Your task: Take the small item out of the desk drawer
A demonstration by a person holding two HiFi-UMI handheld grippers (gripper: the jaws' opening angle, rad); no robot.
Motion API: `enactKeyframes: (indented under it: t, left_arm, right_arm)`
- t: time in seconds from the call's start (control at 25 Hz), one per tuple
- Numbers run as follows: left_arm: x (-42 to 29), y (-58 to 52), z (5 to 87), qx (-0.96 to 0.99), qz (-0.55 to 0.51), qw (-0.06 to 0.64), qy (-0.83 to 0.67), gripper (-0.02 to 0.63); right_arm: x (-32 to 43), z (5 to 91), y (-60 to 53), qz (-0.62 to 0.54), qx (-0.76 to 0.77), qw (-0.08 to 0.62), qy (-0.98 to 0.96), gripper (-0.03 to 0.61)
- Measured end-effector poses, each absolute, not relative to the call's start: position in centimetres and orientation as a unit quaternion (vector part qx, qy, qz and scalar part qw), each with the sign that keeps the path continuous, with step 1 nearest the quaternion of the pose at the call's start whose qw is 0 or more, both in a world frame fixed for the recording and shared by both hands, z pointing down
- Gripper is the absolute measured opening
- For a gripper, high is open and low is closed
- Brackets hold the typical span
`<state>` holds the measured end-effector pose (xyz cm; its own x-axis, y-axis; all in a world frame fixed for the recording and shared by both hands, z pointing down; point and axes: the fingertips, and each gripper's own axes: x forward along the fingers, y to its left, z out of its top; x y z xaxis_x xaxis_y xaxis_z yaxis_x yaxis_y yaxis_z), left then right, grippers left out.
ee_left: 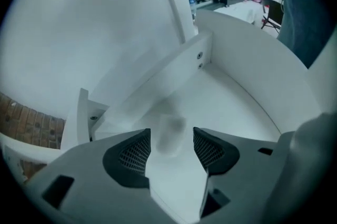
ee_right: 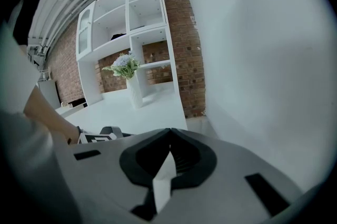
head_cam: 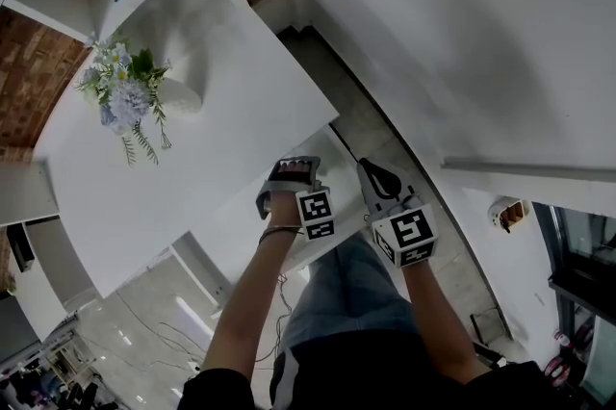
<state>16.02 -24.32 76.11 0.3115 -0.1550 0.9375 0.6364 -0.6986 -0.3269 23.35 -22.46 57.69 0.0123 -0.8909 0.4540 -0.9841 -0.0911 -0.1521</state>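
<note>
The desk drawer (ee_left: 231, 107) stands open. In the lower centre of the left gripper view, the left gripper (ee_left: 171, 132) holds its fingers spread around a pale, blurred small item (ee_left: 172, 124) on the drawer floor, not yet gripped. The right gripper (ee_right: 169, 132) has its fingers closed and empty. Grasping and lifting out remain.

The head view looks steeply down on the flat white desk (head_cam: 173, 187). The left gripper view peers closely into the open white drawer (ee_left: 231, 107). The right gripper view faces low across that desk, shared with the head view.

Office-like room, white desk (head_cam: 192, 172), brick wall (head_cam: 34, 76), white shelving (ee_right: 130, 33), flower vase (ee_right: 136, 92)
</note>
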Motion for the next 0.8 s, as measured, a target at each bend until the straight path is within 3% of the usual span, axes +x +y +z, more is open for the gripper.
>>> enactKeyframes:
  t: [0.8]
  left_arm:
    - [16.8, -24.9, 79.3, -0.694, -0.595, 0.371, -0.161, 0.215]
  right_arm:
    - [22.9, 58.2, -21.7, 0.236, 0.701, 0.110, -0.664, -0.002]
